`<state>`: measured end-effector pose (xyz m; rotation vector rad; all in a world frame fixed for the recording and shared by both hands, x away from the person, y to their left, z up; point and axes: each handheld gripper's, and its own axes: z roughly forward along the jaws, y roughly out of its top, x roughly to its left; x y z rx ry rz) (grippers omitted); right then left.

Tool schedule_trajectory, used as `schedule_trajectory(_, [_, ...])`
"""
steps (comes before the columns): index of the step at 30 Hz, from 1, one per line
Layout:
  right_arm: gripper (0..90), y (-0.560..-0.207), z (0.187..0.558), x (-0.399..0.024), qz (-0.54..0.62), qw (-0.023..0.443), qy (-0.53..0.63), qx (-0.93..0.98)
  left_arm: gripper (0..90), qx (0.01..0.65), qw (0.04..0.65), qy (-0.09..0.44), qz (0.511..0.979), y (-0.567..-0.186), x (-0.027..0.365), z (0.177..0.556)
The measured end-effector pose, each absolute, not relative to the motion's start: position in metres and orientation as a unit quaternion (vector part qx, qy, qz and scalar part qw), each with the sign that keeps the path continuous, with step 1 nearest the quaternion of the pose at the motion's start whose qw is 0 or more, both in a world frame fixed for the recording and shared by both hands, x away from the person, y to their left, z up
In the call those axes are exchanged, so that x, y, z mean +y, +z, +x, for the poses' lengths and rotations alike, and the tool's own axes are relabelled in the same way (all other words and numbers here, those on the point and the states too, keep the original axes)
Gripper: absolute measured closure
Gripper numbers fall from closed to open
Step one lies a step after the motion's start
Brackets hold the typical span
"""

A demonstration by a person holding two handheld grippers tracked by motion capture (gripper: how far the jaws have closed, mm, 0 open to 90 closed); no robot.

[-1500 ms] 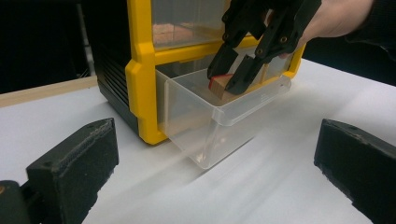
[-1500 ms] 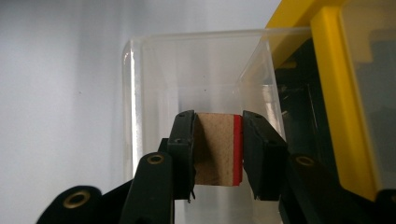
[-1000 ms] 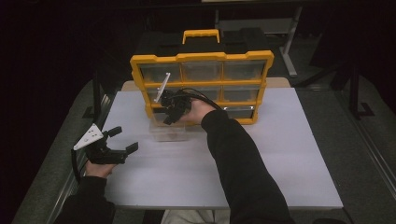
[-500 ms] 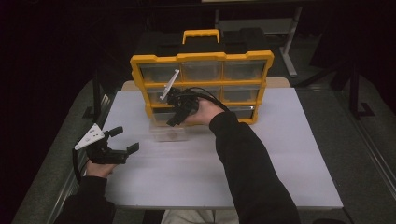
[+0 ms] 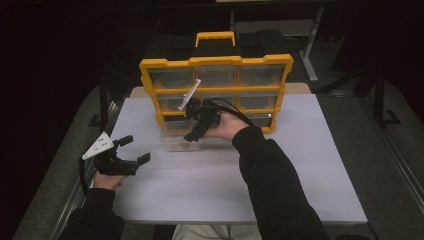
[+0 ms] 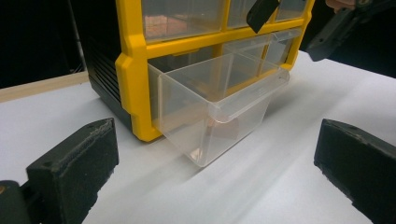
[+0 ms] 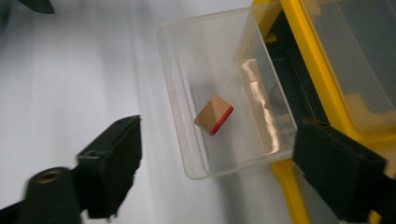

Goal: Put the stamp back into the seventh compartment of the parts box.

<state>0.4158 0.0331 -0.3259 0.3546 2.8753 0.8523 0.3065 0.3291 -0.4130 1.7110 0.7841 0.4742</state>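
A yellow organizer (image 5: 215, 62) with clear drawers stands at the back of the white table. Its bottom-left drawer (image 5: 175, 141) is pulled out onto the table. Inside that drawer (image 7: 187, 60) lies a small wooden block with a red edge (image 7: 214, 114). My right gripper (image 5: 193, 122) hovers just above the drawer, open, with nothing between its jaws (image 7: 222, 163). My left gripper (image 5: 136, 149) rests low at the table's left, open and empty, facing the drawer (image 6: 219, 102) from some way off. The right gripper (image 6: 299, 23) hangs above the drawer's far end.
The white table top (image 5: 300, 165) has free room in front and to the right. The organizer's other drawers (image 5: 260, 75) are pushed in. A black case with a yellow handle (image 5: 215, 37) sits behind it. The table's left edge (image 5: 75, 195) lies close to my left hand.
My right gripper has drifted slightly to the right above the open drawer. The left gripper has stayed where it was.
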Motion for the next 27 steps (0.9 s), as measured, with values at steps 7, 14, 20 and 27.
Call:
schedule_trajectory(7, [7.9,-0.329,0.407,0.020,0.122,0.066,0.287,0.948,0.0,0.334,0.563,0.201,0.729,-0.413,0.329,0.307])
schedule_trajectory(14, [0.0,-0.334,0.402,0.007,0.128,0.073,0.306,0.940,0.0,0.332,0.559,0.204,0.732,-0.413,0.328,0.308])
schedule_trajectory(20, [0.0,-0.334,0.397,-0.006,0.135,0.082,0.311,0.937,0.0,0.333,0.555,0.207,0.733,-0.413,0.328,0.308])
schedule_trajectory(27, [0.0,-0.338,0.394,-0.023,0.149,0.083,0.320,0.932,0.0,0.333,0.553,0.208,0.735,-0.413,0.327,0.308])
